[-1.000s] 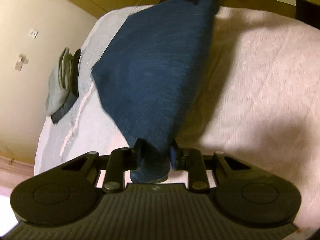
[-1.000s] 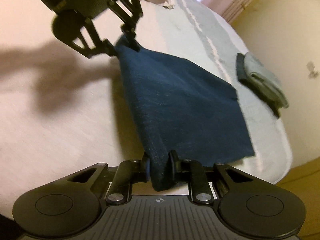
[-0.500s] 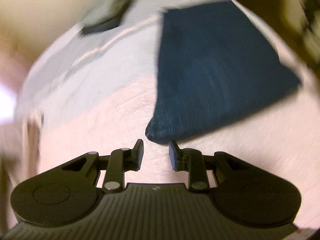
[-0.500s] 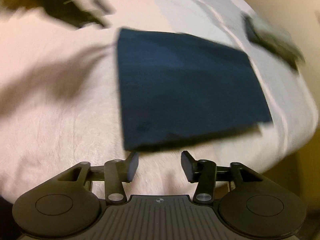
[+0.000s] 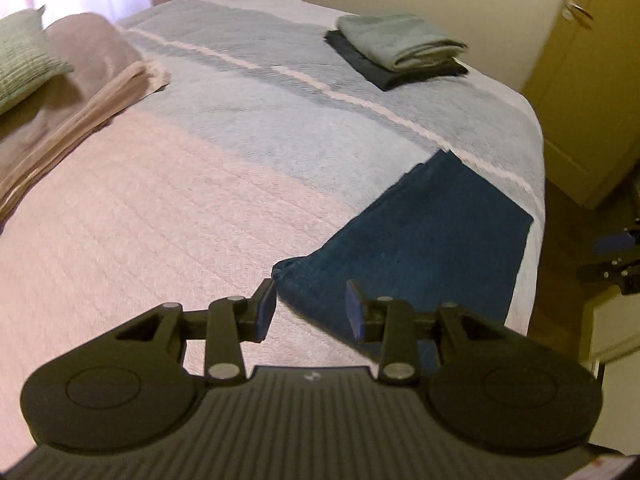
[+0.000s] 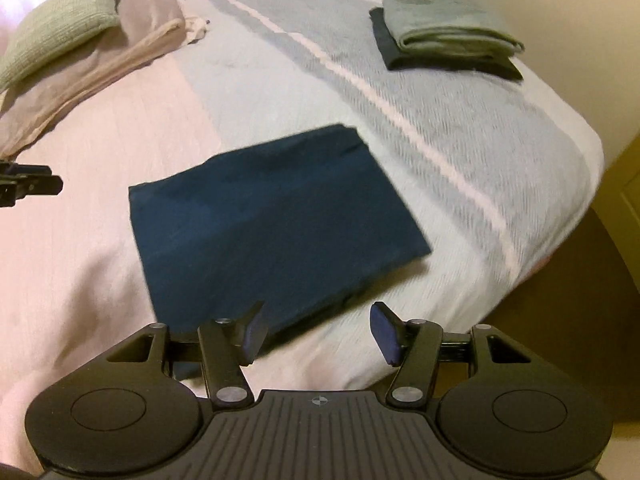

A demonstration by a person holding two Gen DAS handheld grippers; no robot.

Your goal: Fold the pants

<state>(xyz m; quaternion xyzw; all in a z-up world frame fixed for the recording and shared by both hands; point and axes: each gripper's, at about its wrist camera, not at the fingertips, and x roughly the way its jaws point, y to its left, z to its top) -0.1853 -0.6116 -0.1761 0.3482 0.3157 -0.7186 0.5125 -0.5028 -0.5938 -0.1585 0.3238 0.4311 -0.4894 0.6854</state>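
Pants: dark blue, folded into a flat rectangle, lying on the bed across the border between the pink cover and the pale blue striped blanket, near the bed's edge.
Left gripper: fingers apart, holding nothing; one pad just beside a rounded corner of the pants, the other above the cloth.
Right gripper: fingers wide apart and empty, poised over the near edge of the pants; the left finger overlaps that edge in the view.
Bed: pink textured cover on the near part, blue-grey blanket with a pale stripe on the far part.
Folded stack: a grey-green garment on top of a dark one, at the far corner of the blanket, well apart from the pants.
Pillows: green cushion against a mauve pillow, far left.
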